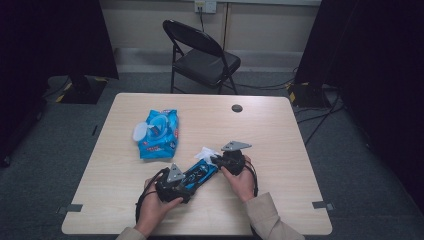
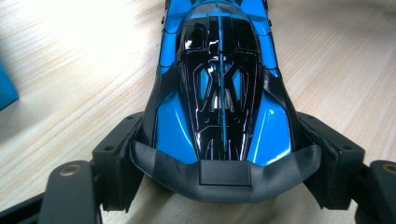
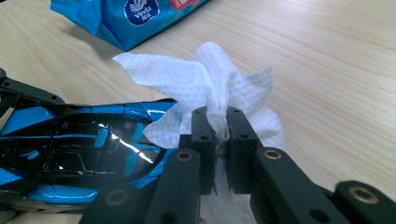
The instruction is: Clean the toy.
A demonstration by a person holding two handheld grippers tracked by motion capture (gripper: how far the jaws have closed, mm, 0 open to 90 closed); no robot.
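Touching toy car (image 3: 79, 154): wipe (image 3: 210, 88) (gripper-pinched)

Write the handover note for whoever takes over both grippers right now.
Left gripper: shut on the blue toy car, jaws clamping one end of it at the table's near edge.
Right gripper: shut on a bunched white wipe, which lies against the car's other end.
Wipe pack: on the table behind the car, flap open.
Done: wipe pulled out and pinched, car gripped.
Left: probably wiping down the car body; how much is already wiped cannot be told.
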